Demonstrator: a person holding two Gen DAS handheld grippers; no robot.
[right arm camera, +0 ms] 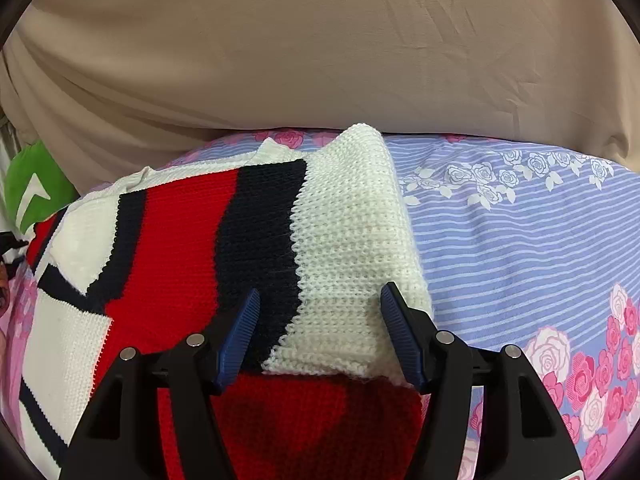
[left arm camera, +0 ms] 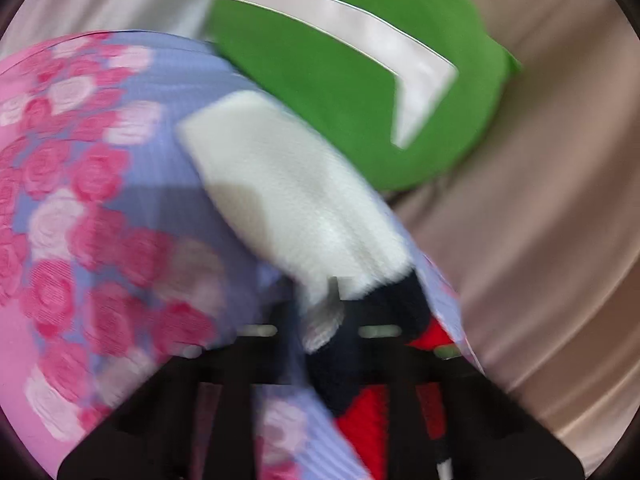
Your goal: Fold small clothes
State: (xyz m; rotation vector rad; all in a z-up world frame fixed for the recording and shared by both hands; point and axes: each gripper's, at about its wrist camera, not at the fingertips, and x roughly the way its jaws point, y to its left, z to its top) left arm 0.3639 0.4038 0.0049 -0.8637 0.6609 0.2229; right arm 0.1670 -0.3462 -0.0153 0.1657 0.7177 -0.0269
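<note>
The sweater (right arm camera: 192, 248) — a small knit in red, navy and white — lies spread on the bed, on the floral sheet (right arm camera: 520, 240), with one white-and-navy part turned over onto the red body. That turned-over flap sits right in front of the right gripper (right arm camera: 320, 332), whose blue pads (right arm camera: 402, 340) stand apart on either side of the flap's near edge, nothing pinched between them. So on this side the fabric lies free, the flap resting on the layer beneath.

Over to the left wrist view, and it's a blur. The left gripper (left arm camera: 324, 332) is down close to the bed with knit bunched at its mouth: a white sleeve (left arm camera: 280, 200) runs forward from it, navy and red crowd in just behind. It looks clamped on the knit, but with this much smear I cannot tell for certain whether the fingers are together.

By my reading, a fold is in hand: one side has been laid in, and the left end is being gathered or carried across. The next move calls for the right gripper to close on that near flap edge or press it flat, so the layers do not slide while the left brings its part over. Loose knit like this stretches and sags — both ends will want to travel together.

Beyond the sweater, a green cushion (left arm camera: 360, 80) with a white mark lies on the brown blanket (right arm camera: 320, 60) at the far side of the bed.
</note>
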